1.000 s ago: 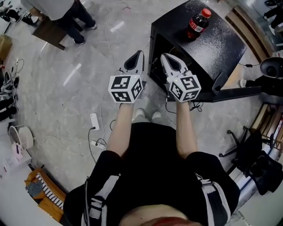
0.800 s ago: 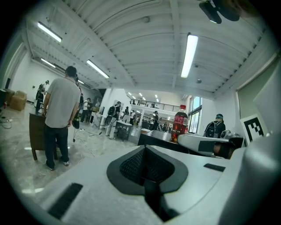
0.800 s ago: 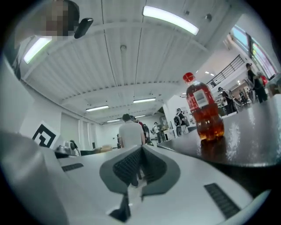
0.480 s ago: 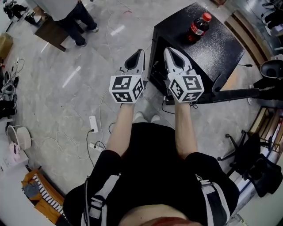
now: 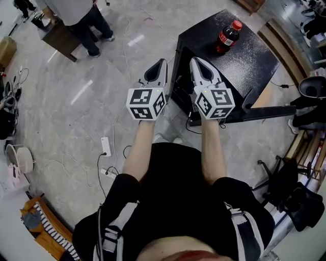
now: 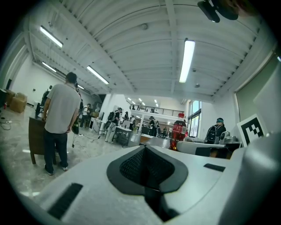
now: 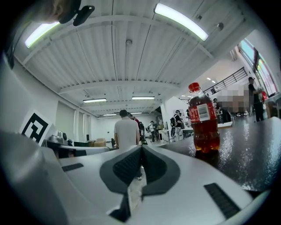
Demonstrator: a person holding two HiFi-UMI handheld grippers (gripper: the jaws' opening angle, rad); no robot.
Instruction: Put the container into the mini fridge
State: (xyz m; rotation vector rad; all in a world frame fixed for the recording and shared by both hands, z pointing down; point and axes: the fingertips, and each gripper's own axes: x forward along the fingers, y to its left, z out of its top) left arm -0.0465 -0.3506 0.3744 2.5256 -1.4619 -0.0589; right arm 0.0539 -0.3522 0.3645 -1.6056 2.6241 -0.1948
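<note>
- Left tongs [image 5: 161,62], shut: in the left gripper view [image 6: 145,148], dark pads pressed flat together, nothing between them.
- Right tongs [image 5: 195,60], likewise closed: in the right gripper view [image 7: 141,148], pads meeting along one line, nothing gripped.
- Both held out in front of the body at about the same height, side by side and apart, tips pointing away from the wearer; a marker cube [image 5: 145,103] at the near end of the left one, another [image 5: 214,102] on the right.
- Left tongs over bare floor [image 5: 66,102], just beside the left edge of the mini fridge [image 5: 249,66]; right tongs over the near left corner of that black box.
- Bottle [image 5: 227,34] of dark cola, red cap and red label, upright on the speckled black top of the mini fridge, toward its far side, well apart from both tongs.
- Same bottle [image 7: 203,121] large and close on the right in the right gripper view, standing on the glossy top [image 7: 257,145]; small and farther off [image 6: 178,133] in the left gripper view.
- Not inside the fridge, not touched by either tool.
- Standing person [image 5: 76,12] in a light shirt and dark trousers at the upper left, back turned in both gripper views [image 6: 59,118] [image 7: 126,131].
- White power strip [image 5: 107,146] and loose cables on the floor to the wearer's left.
</note>
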